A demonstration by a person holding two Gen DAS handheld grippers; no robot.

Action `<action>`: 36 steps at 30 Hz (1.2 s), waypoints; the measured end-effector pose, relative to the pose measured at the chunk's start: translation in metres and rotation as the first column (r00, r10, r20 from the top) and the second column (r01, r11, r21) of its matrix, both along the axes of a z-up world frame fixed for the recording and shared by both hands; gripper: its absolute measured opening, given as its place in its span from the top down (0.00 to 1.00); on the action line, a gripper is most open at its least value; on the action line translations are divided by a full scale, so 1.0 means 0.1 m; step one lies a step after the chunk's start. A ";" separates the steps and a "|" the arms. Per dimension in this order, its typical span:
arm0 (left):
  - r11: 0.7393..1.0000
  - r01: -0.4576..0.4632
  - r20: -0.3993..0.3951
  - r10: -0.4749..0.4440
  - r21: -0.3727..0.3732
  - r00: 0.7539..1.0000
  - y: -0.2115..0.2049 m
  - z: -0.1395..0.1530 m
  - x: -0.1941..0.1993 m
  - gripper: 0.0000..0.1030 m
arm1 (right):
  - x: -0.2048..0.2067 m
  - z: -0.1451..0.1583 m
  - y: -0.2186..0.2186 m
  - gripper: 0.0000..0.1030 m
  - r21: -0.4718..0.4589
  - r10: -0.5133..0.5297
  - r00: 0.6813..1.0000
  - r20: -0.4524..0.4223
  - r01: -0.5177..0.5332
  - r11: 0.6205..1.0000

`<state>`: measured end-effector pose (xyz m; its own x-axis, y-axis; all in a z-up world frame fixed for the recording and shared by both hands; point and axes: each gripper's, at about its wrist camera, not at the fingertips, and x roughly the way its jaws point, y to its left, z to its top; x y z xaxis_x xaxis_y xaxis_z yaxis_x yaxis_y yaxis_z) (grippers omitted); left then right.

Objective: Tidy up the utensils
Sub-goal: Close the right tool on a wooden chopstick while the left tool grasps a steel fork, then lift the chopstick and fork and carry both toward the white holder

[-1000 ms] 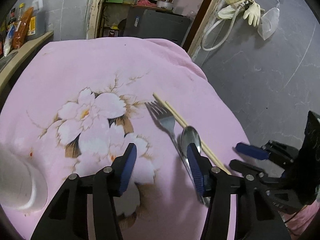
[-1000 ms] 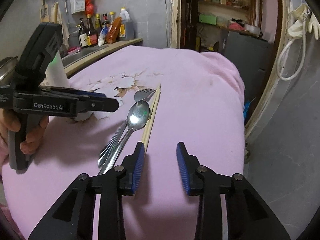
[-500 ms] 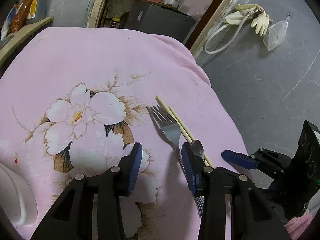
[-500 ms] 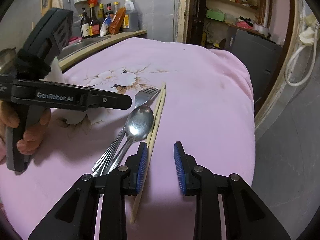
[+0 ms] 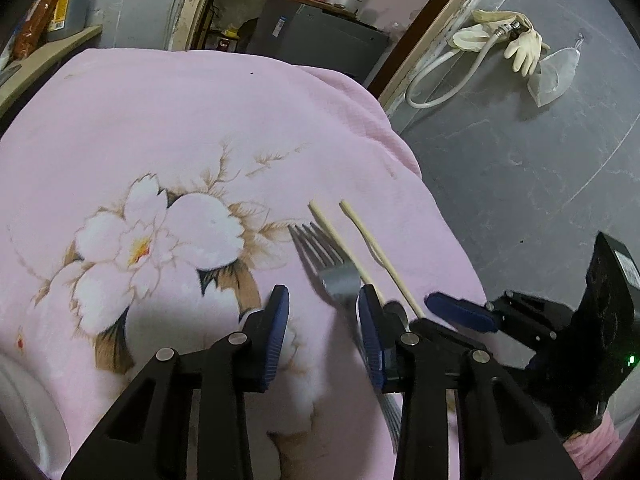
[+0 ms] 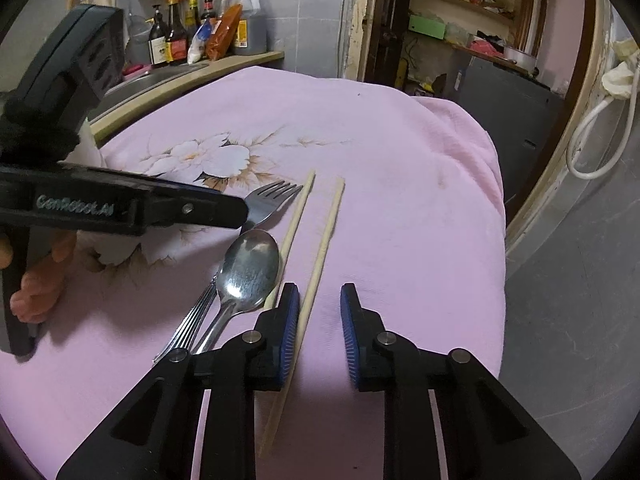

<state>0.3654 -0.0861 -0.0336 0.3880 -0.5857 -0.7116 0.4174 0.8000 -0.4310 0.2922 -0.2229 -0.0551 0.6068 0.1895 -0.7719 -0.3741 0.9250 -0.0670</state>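
Observation:
A metal fork (image 5: 326, 258) (image 6: 269, 199), a metal spoon (image 6: 249, 266) and two wooden chopsticks (image 5: 376, 250) (image 6: 326, 236) lie on a pink flowered cloth (image 5: 172, 132) (image 6: 400, 208). My left gripper (image 5: 322, 330) is open and empty, low over the fork's neck, its right finger hiding the spoon. My right gripper (image 6: 319, 322) is open and empty, with the right-hand chopstick running between its fingers beside the left pad. The two chopsticks lie apart.
A white container's (image 5: 24, 412) rim shows at the cloth's left edge. Bottles (image 6: 200, 28) stand on a counter at the back left. A hose and gloves (image 5: 500, 40) hang on the grey wall at the right. The cloth drops off at the right.
Both grippers moved forward along the utensils. The right-hand chopstick has been pushed away from the other, so the two now lie apart. The left gripper has narrowed a little.

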 end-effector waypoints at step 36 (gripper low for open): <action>0.999 0.032 0.020 -0.031 -0.039 0.999 -0.06 0.11 0.08 0.96 | 0.77 -0.01 -0.32 0.98 0.233 -0.133 0.974 -0.181 0.174 0.957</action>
<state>0.3739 -0.0918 -0.0224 0.3823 -0.6250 -0.6806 0.4507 0.7691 -0.4532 0.3691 -0.2549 -0.0563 0.5143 0.3003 -0.8033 -0.2129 0.9521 0.2196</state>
